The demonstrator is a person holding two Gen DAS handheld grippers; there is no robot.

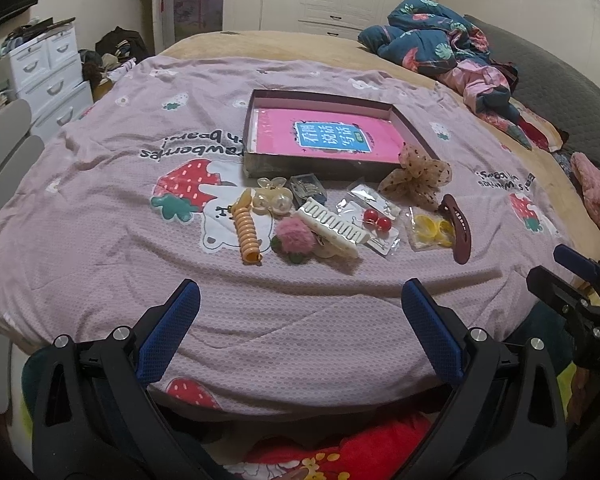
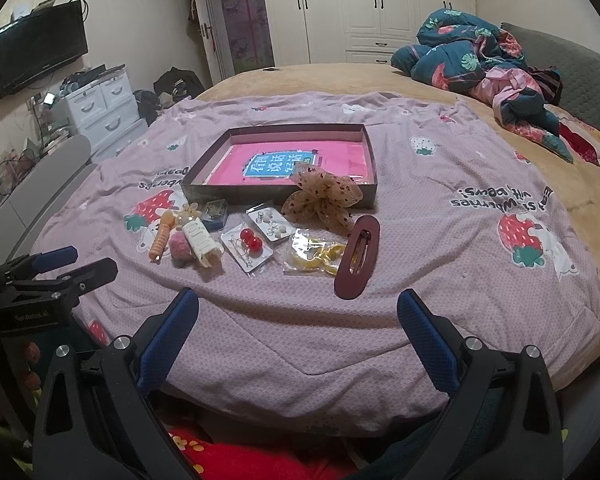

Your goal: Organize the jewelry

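A shallow dark box (image 1: 256, 168) (image 2: 204, 190) with a pink book inside lies on the bed. In front of it lie hair accessories: an orange spiral tie (image 1: 247, 232) (image 2: 160, 242), a pink pompom (image 1: 294, 238), a white claw clip (image 1: 332, 226) (image 2: 199, 238), red cherry earrings in a packet (image 1: 378, 220) (image 2: 251, 240), yellow ties in a bag (image 1: 432, 227) (image 2: 314, 258), a maroon clip (image 1: 458, 228) (image 2: 356, 256) and a dotted bow (image 1: 418, 176) (image 2: 322, 196). My left gripper (image 1: 300, 304) and right gripper (image 2: 298, 308) are open and empty, near the bed's front edge.
The pink strawberry blanket (image 1: 100, 200) covers the bed. Crumpled bedding (image 1: 440, 40) (image 2: 480, 56) lies at the back right. White drawers (image 1: 48, 68) (image 2: 100, 108) stand at the left. The right gripper also shows at the right edge of the left wrist view (image 1: 572, 280).
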